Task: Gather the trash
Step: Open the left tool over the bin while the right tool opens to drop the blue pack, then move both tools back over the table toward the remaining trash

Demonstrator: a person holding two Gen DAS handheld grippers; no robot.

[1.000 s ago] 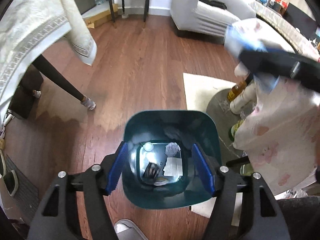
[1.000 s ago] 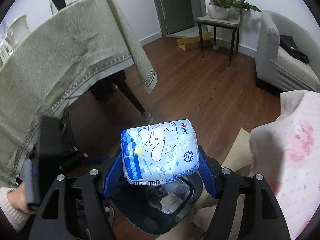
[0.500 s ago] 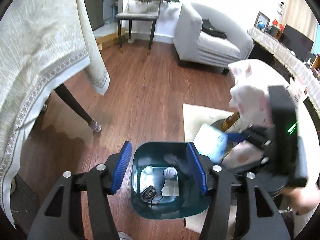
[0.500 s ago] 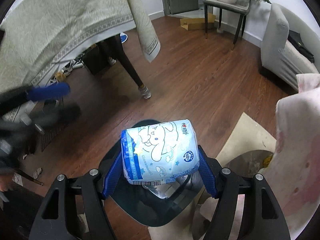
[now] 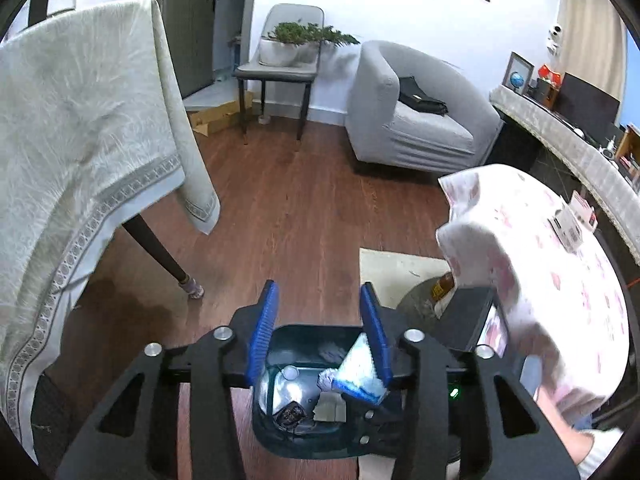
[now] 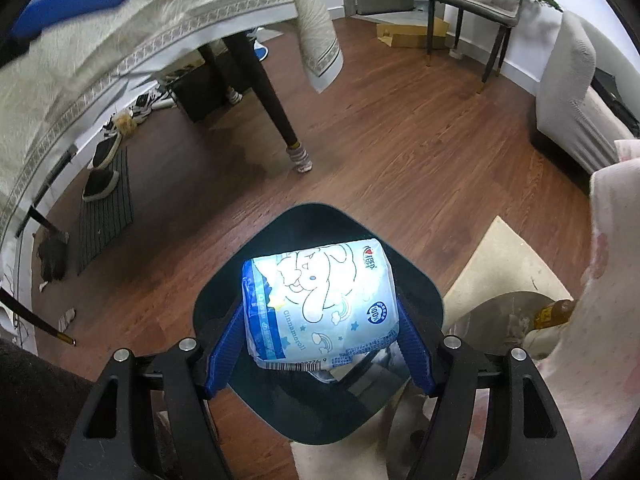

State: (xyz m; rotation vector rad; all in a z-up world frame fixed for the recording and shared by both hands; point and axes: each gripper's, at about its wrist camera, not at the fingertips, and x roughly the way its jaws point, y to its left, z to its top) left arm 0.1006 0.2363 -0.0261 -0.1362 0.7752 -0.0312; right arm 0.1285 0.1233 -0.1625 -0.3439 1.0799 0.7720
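Lifting higher than a moment ago and seeing more of the room now: the left gripper (image 5: 320, 330), blue pads wide apart, nothing between them, hanging over the dark teal plastic bin (image 5: 304, 436) on the brown wooden floor (image 5: 296, 208). Sitting in the bin, a shiny crushed bottle (image 5: 280, 390) and a white paper scrap (image 5: 330, 410). Coming lower over the bin than before: the right gripper (image 6: 320, 340), squeezing the soft light-blue tissue pack with a cartoon puppy (image 6: 320, 304) between its blue pads. Poking into the bin's mouth at the right in the left view, that same pack (image 5: 358, 372). Looking puffy, crinkly and bright.
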